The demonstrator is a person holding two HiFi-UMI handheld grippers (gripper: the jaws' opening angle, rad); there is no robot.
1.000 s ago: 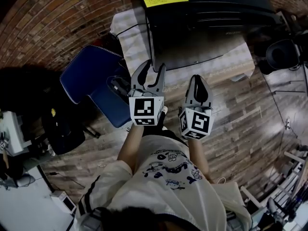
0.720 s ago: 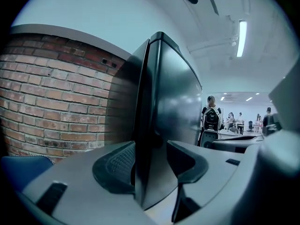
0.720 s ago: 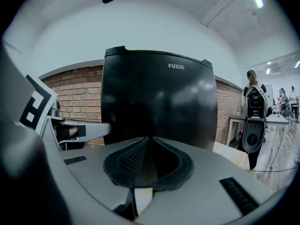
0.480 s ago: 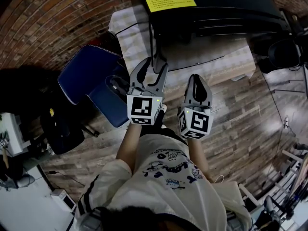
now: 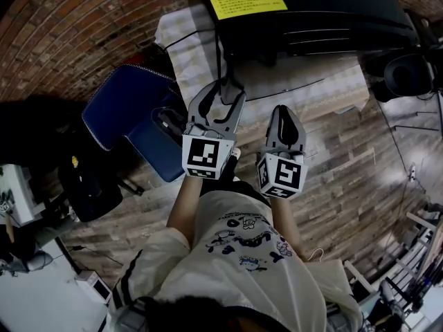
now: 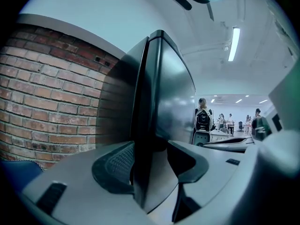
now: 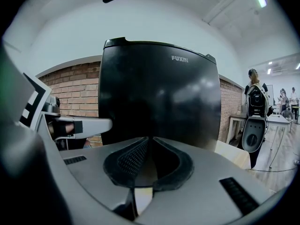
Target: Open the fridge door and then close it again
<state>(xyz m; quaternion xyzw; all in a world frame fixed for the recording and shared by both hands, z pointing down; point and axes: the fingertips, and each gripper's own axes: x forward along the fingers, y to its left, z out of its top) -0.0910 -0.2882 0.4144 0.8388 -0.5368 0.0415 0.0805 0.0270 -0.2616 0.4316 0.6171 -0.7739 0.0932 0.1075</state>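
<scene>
A black fridge (image 5: 304, 19) with a yellow label (image 5: 247, 1) on top stands on a cloth-covered table (image 5: 187, 54). My left gripper (image 5: 222, 94) is at the fridge's left front corner. Its jaws have just been opening and now stand wide apart. In the left gripper view the door's vertical edge (image 6: 145, 102) runs between the jaws of the left gripper (image 6: 151, 144); the right pad stands clear of the door front. My right gripper (image 5: 285, 113) hovers before the door, shut and empty. In the right gripper view the right gripper (image 7: 150, 142) faces the glossy door (image 7: 159, 93). Whether the door is ajar I cannot tell.
A blue chair (image 5: 131, 126) stands left of the table against a brick wall (image 5: 76, 26). A black bag (image 5: 86, 178) lies on the wooden floor beside it. A dark office chair (image 5: 405, 75) is at the right. People stand far off in the room (image 6: 202, 116).
The left gripper's jaws have spread wider around the door edge and the gripper has tilted a little. The right gripper has stayed put.
</scene>
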